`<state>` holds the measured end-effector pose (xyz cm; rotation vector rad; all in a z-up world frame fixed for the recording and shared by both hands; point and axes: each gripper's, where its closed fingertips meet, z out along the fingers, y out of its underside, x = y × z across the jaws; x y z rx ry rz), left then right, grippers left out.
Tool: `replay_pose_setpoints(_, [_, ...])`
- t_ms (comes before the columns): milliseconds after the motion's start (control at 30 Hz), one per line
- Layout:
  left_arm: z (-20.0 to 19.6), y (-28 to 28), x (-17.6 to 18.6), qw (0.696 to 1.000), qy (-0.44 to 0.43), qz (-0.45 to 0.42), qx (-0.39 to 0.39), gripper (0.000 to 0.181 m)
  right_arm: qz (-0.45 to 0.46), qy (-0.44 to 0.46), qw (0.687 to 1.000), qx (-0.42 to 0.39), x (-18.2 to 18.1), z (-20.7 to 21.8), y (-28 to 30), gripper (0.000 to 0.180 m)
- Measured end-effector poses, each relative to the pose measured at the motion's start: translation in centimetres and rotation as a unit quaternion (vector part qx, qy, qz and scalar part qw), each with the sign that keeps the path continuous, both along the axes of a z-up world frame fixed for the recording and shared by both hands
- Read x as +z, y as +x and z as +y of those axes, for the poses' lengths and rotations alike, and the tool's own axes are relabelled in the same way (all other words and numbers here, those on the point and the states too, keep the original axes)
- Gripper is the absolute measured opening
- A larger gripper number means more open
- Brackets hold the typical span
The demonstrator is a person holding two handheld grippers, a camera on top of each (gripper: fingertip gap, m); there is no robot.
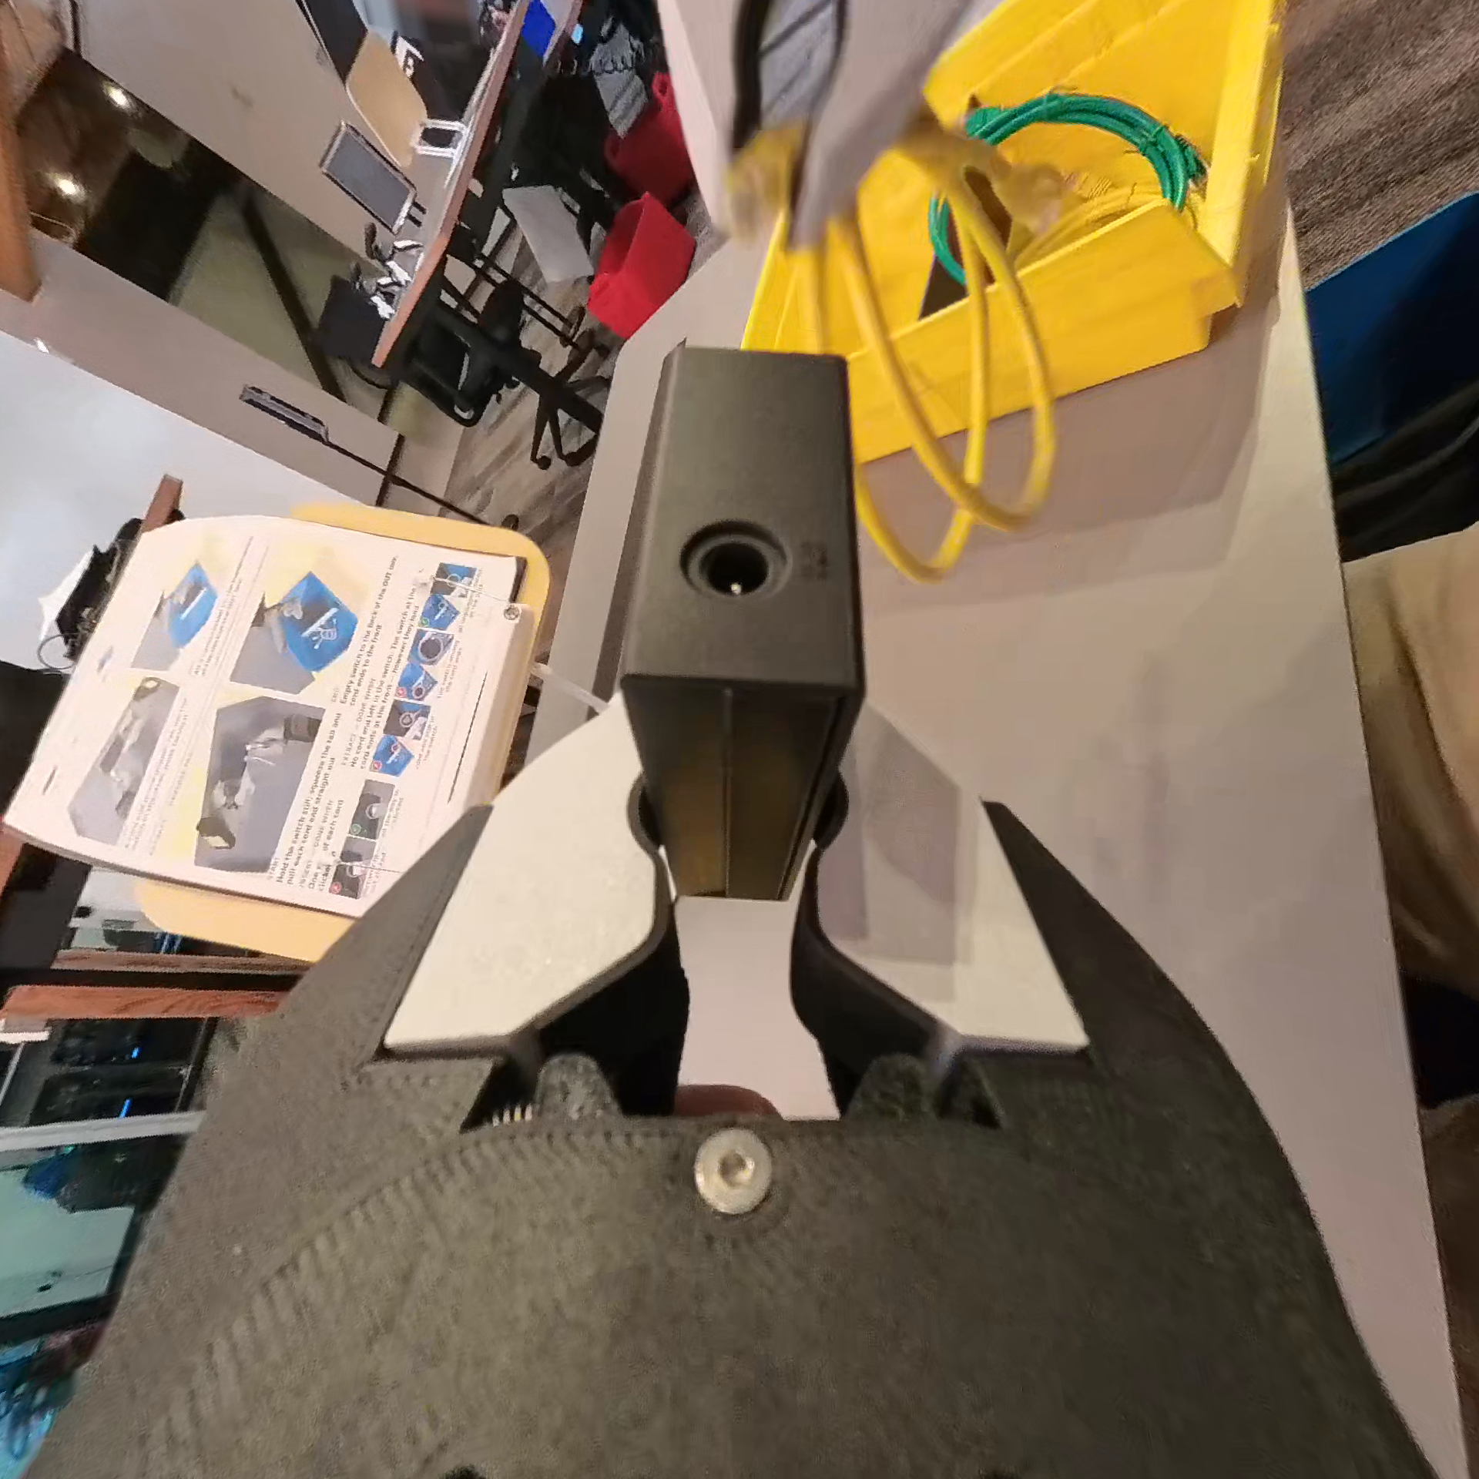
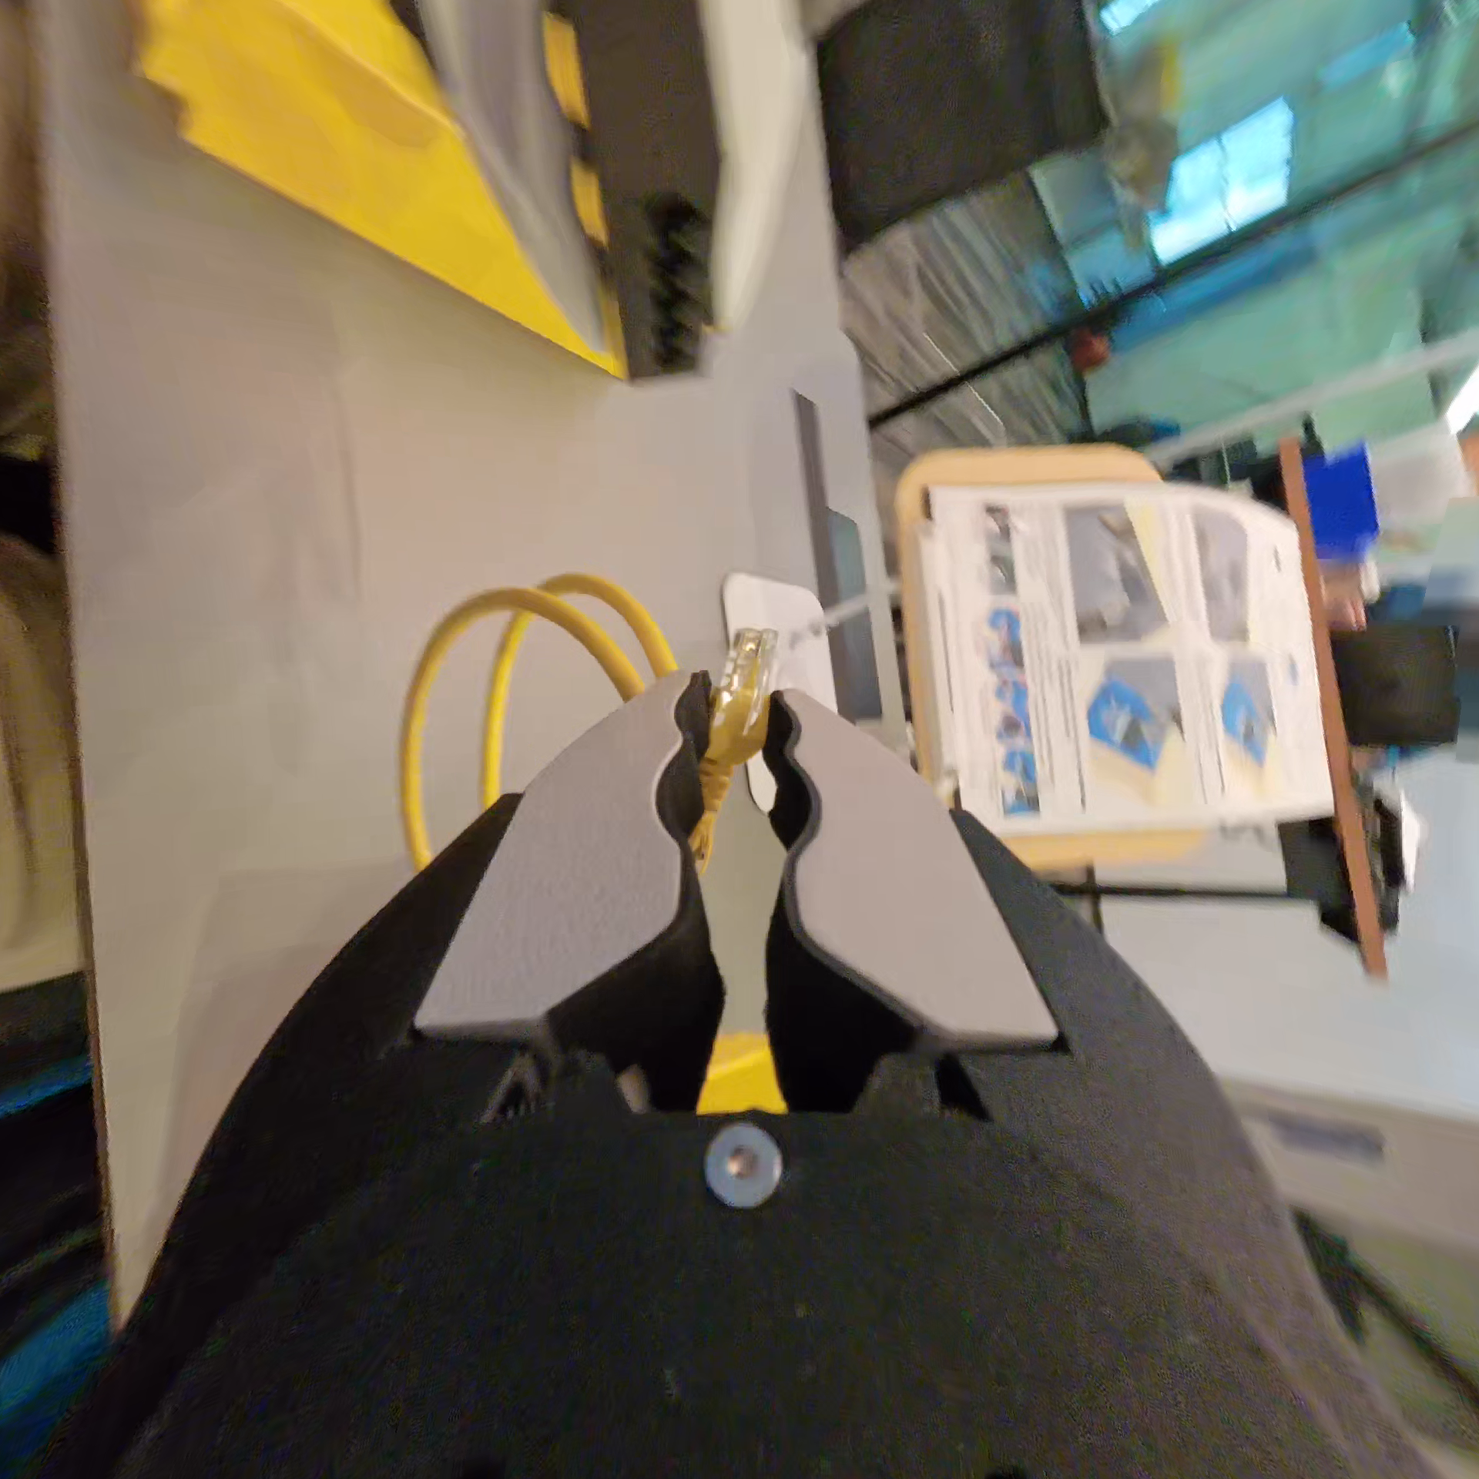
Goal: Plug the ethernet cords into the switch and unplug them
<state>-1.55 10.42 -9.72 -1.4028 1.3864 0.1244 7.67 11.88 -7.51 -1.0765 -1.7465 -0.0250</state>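
Note:
My left gripper is shut on the end of a black switch, which it holds off the grey table with the round power socket facing the camera. My right gripper is shut on the clear plug of a yellow ethernet cord, whose loops hang to its left. In the left wrist view the right gripper's fingers are blurred beyond the switch, with the yellow plug in them and the cord hanging below. The switch also shows blurred in the right wrist view.
A yellow bin stands on the table behind the switch and holds a green cord and another yellow plug. A stand with a printed instruction sheet is beside the table. Office desks and chairs lie beyond. The grippers' ends are close to 10 centimeters from one another.

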Motion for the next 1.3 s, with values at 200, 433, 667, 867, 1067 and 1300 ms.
replay_pose_setpoints(200, [0.9,-0.5,-1.0,0.999,0.017,0.045,0.023,0.030,0.134,-0.070,0.974,-0.170,2.1,4.4,9.1,0.013])
replay_pose_setpoints(433, [1.1,-0.7,-0.1,0.999,0.027,0.030,0.031,0.030,0.312,-0.181,0.880,-0.308,-2.9,7.4,19.1,0.013])
replay_pose_setpoints(667, [1.3,-0.5,-0.9,0.997,0.035,0.056,0.034,0.030,0.382,-0.221,0.784,-0.438,-11.6,10.4,25.8,0.013])
replay_pose_setpoints(867, [1.5,-0.8,-1.0,0.997,0.033,0.058,0.040,0.030,0.135,-0.136,0.803,-0.565,-15.0,10.3,28.3,0.017])
replay_pose_setpoints(1067, [1.5,-1.0,-1.1,0.997,0.036,0.060,0.043,0.029,0.052,-0.136,0.787,-0.599,-15.7,9.9,30.6,0.059])
replay_pose_setpoints(1300, [1.2,0.3,-1.4,0.998,0.042,0.052,0.020,0.030,0.166,-0.081,0.942,-0.279,-5.0,5.1,14.1,0.056])
